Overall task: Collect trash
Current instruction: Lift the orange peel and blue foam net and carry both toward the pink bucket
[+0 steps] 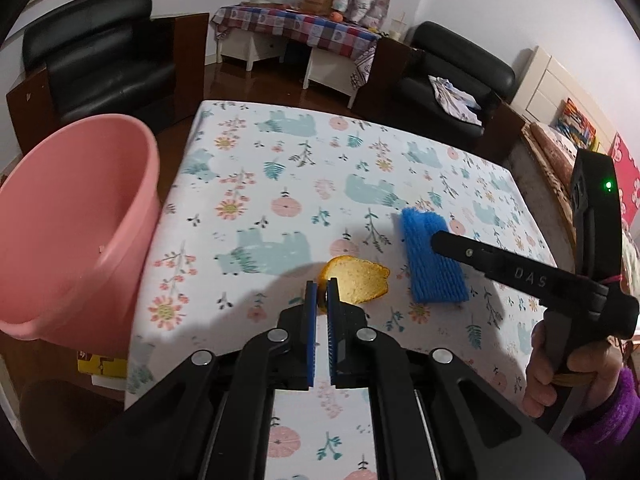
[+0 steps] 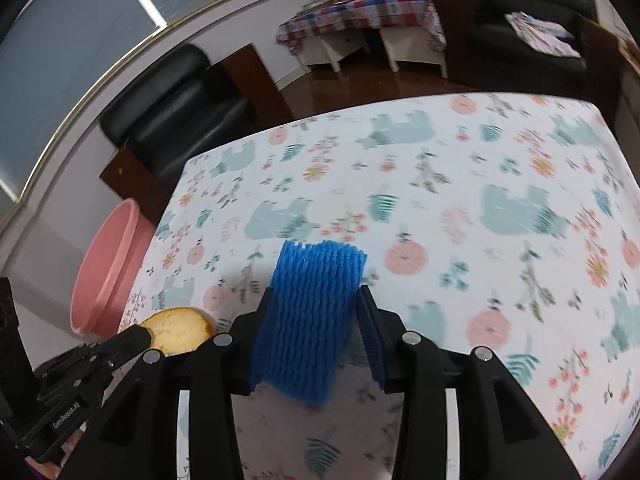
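Observation:
A piece of orange peel (image 1: 360,282) sticks up from the flowered tablecloth (image 1: 260,200), and my left gripper (image 1: 322,289) is shut on its near edge. To its right the blue foam fruit net (image 1: 430,260) rests on the cloth. In the right wrist view the net (image 2: 312,320) sits between the fingers of my right gripper (image 2: 316,304). The jaws stand open around it, with a thin gap at the right pad (image 2: 372,332), and the net is not squeezed. A pink basin (image 1: 72,232) stands beside the table's left edge.
A hand in a purple sleeve (image 1: 560,364) holds the right gripper's handle. Black armchairs (image 1: 100,52) (image 1: 452,76) stand beyond the table, with a low table under a checked cloth (image 1: 296,28) between them. A yellow box (image 1: 102,364) lies under the basin.

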`<state>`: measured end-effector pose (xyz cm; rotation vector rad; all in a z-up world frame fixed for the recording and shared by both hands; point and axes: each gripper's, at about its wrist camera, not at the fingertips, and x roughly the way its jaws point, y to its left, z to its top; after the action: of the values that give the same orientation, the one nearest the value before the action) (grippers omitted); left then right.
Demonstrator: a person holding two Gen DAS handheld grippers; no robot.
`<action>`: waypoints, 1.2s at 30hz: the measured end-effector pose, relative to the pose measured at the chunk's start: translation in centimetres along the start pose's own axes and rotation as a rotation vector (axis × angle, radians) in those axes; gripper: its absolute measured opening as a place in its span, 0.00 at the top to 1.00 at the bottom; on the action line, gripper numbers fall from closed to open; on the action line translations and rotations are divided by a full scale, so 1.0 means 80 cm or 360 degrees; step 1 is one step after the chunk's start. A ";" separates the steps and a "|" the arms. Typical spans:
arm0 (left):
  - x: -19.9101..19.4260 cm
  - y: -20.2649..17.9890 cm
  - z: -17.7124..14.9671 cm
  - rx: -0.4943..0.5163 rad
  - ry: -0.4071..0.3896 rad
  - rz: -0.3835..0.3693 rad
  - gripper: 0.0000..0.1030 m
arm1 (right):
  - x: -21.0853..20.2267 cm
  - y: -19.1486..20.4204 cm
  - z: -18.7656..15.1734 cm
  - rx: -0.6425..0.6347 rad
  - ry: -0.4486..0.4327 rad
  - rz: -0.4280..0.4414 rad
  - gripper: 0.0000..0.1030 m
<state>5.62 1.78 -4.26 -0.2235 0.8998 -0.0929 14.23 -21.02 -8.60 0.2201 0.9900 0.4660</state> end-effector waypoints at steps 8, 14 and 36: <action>-0.012 0.017 0.007 -0.0025 -0.0054 -0.0010 0.96 | -0.016 0.015 -0.024 -0.0125 -0.0002 -0.0090 0.61; -0.019 0.023 0.007 -0.0041 -0.0073 -0.0029 0.96 | -0.019 0.020 -0.043 -0.0153 0.0000 -0.0126 0.61; -0.067 0.067 0.016 -0.0132 -0.0241 -0.0003 0.96 | -0.058 0.085 -0.026 -0.0339 -0.0224 -0.0096 0.94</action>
<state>3.22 8.12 -0.58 -0.3046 0.7530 -0.0400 8.49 -17.30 -3.60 0.0306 0.8010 0.4901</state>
